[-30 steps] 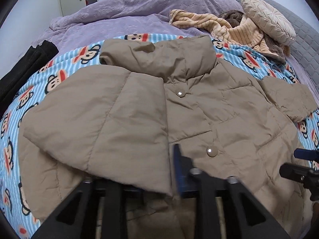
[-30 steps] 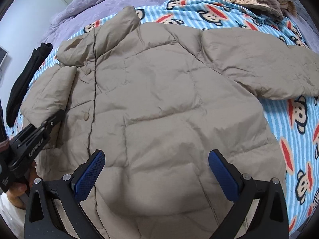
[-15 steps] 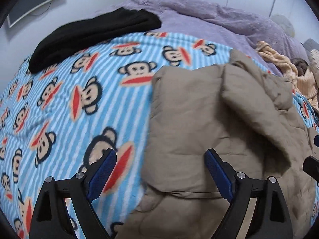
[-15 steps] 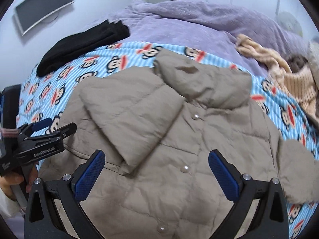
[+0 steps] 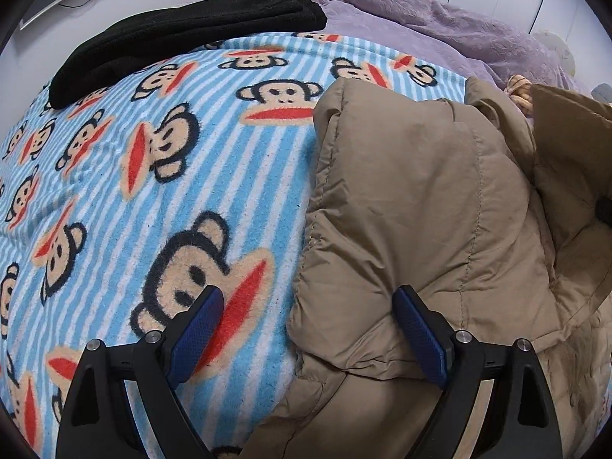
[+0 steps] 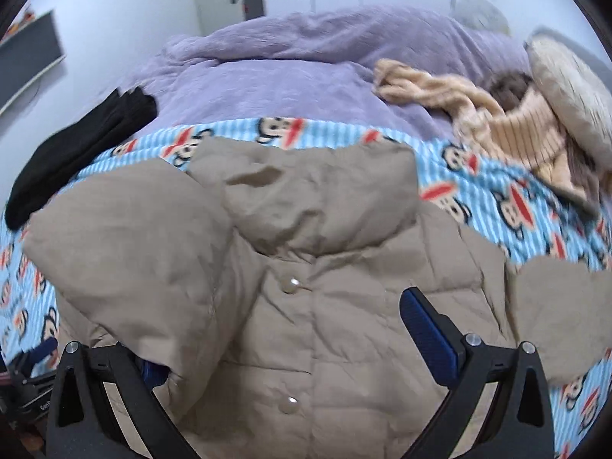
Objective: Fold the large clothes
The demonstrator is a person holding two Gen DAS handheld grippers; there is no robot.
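Both grippers' jaws gape wide over jacket [image 6: 344, 325].

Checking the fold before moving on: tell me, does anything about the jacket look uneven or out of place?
Yes. The tan jacket is lopsided: one sleeve is folded over its front, while the other sleeve lies spread out on the monkey-print blanket.

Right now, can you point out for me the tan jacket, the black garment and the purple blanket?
tan jacket [image 6: 344, 336]: right wrist view, front panel beside the snaps.
black garment [image 5: 183, 46]: left wrist view, its middle.
purple blanket [image 6: 290, 76]: right wrist view, centre.
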